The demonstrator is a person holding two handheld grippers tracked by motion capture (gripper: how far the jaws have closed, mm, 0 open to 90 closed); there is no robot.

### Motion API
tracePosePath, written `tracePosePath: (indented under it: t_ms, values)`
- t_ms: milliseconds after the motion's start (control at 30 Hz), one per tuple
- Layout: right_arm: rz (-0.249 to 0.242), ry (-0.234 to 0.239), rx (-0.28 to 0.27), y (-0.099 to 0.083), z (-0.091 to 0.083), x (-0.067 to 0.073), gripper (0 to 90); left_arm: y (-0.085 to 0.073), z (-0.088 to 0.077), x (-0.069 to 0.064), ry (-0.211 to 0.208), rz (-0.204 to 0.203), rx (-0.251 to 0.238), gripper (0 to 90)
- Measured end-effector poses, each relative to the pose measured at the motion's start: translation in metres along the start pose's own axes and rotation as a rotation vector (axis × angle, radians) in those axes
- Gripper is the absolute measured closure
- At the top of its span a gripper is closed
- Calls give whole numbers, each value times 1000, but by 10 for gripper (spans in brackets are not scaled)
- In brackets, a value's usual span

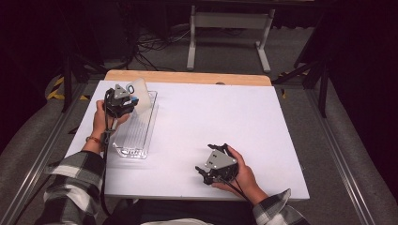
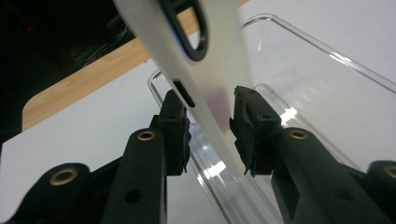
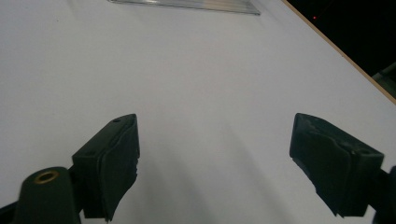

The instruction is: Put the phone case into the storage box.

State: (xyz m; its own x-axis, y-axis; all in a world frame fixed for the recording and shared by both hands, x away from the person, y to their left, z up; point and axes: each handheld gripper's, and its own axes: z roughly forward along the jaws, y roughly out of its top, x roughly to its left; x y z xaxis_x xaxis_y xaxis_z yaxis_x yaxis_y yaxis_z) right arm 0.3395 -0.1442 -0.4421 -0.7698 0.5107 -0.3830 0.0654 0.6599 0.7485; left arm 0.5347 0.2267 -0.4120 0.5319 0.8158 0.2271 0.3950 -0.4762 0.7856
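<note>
A clear plastic tray [image 1: 133, 152] lies lengthwise on the left of the white table [image 1: 225, 117]. A white flat lid [image 1: 141, 91] with a black slot handle stands tilted over the tray's far end. My left gripper [image 1: 132, 101] has that lid [image 2: 219, 93] slanting between its jaws. The lid lies against the right pad, and a gap shows at the left pad [image 2: 180, 133], so the left gripper [image 2: 210, 123] is open around it. My right gripper [image 1: 202, 175] hovers low near the table's front edge. Its jaws are open, and bare table lies between them [image 3: 215, 149].
The clear tray's wall [image 2: 327, 51] runs on beyond the left jaws, and its end [image 3: 187, 3] shows far ahead of the right jaws. A wooden strip [image 1: 187, 77] borders the table's far side. Beyond it are a white stand [image 1: 230, 28] and cables on the floor.
</note>
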Motion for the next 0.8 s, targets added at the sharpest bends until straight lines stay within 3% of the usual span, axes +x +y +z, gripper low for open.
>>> tracePosePath:
  t_ms: [100, 167, 300, 500, 633, 800]
  values:
    - [-3, 2, 2, 0, 0, 0, 168, 3, 1, 2, 56, -13, 25, 678]
    - [-3, 7, 3, 0, -1, 0, 168, 0, 2, 7, 12, -66, 16, 669]
    - [2, 3, 5, 0, -1, -1, 168, -5, 6, 11, 29, -111, 20, 687]
    - [7, -1, 6, 0, -1, -2, 168, -3, 7, 9, 40, -105, 0, 738]
    - [1, -2, 10, -1, -1, -1, 169, -3, 8, 9, 75, -78, -4, 805]
    - [1, -3, 9, 0, 0, -1, 169, -2, 11, 8, 85, -85, -4, 803]
